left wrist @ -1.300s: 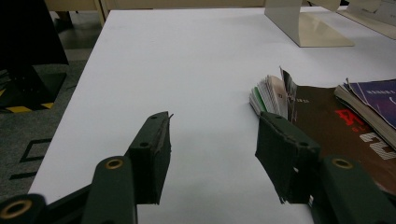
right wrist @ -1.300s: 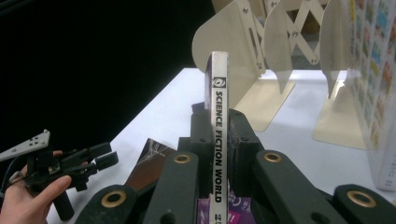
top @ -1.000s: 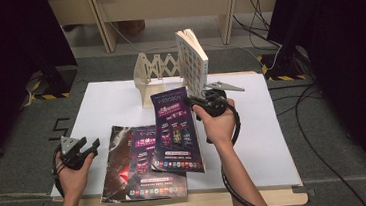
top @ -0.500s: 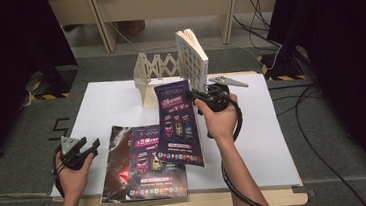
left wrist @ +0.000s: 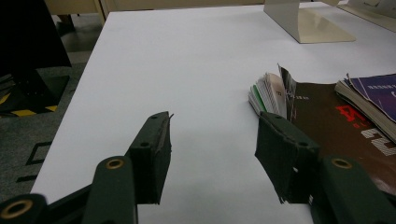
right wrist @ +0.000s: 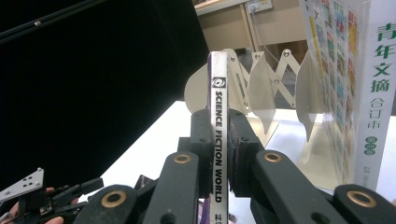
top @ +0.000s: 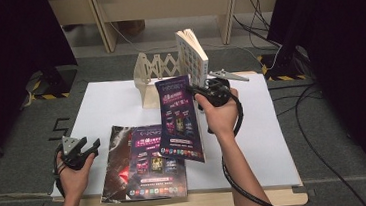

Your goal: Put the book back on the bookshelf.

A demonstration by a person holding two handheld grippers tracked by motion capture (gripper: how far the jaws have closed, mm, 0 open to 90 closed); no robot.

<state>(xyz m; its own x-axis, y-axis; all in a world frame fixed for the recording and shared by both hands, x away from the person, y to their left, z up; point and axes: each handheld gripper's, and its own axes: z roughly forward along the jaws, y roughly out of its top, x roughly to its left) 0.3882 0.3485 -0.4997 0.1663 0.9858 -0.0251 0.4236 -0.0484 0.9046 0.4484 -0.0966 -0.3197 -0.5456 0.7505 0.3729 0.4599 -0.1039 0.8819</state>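
Note:
My right gripper [top: 195,93] is shut on the spine of a purple magazine [top: 180,118] and holds it tilted above the table, just in front of the wooden folding rack [top: 155,70]. In the right gripper view the jaws [right wrist: 218,126] clamp the spine [right wrist: 218,88], which reads "Science Fiction World", with the rack [right wrist: 261,88] behind it. A book [top: 192,57] stands upright in the rack's right end [right wrist: 364,70]. My left gripper [top: 92,147] rests open at the table's left front [left wrist: 212,149], just left of a stack of magazines [top: 142,172] [left wrist: 327,116].
A white sheet [top: 111,104] covers the wooden table. The left gripper also appears low and left [right wrist: 56,196] in the right gripper view. Cables [top: 318,121] trail over the floor to the right, and dark curtains close both sides.
The right gripper has carried the purple magazine a little up and toward the rack. The left gripper has stayed where it was.

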